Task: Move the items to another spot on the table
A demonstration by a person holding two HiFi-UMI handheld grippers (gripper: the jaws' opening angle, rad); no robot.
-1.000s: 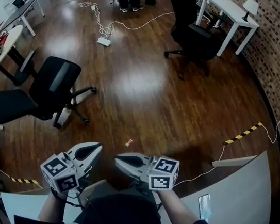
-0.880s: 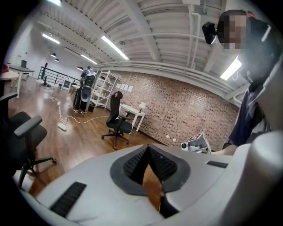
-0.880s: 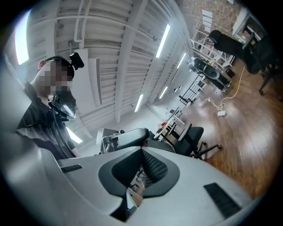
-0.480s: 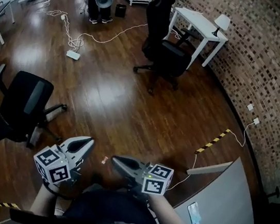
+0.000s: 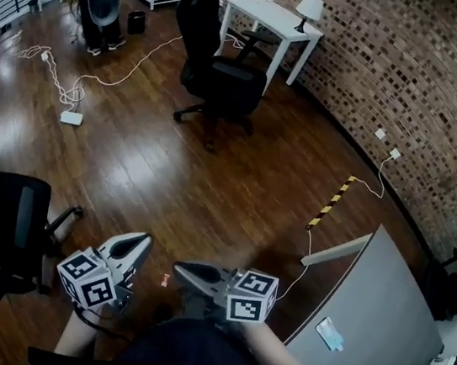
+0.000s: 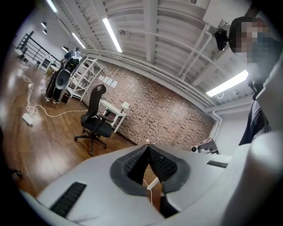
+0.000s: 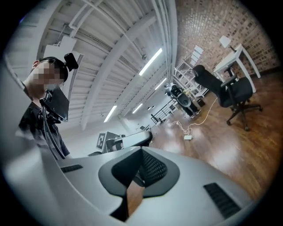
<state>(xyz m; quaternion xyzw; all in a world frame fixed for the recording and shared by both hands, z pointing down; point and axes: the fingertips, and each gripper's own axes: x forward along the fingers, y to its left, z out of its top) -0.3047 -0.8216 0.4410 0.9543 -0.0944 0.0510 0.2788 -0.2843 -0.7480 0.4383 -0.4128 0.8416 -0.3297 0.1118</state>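
Now left gripper (image 5: 142,242), right gripper (image 5: 181,269), jaws together and empty, view swung since earlier, grey table (image 5: 379,315) larger at right.

The person holds both tongs low, close in front of the body. The left tongs (image 5: 143,244) point forward and slightly to the right. Their jaws are pressed together, with nothing between them. The right tongs (image 5: 178,269) point to the left, and their jaws are also together and empty. The two tips are near each other but do not touch. The left forearm (image 5: 75,340) and the right forearm (image 5: 277,359) reach in from below.
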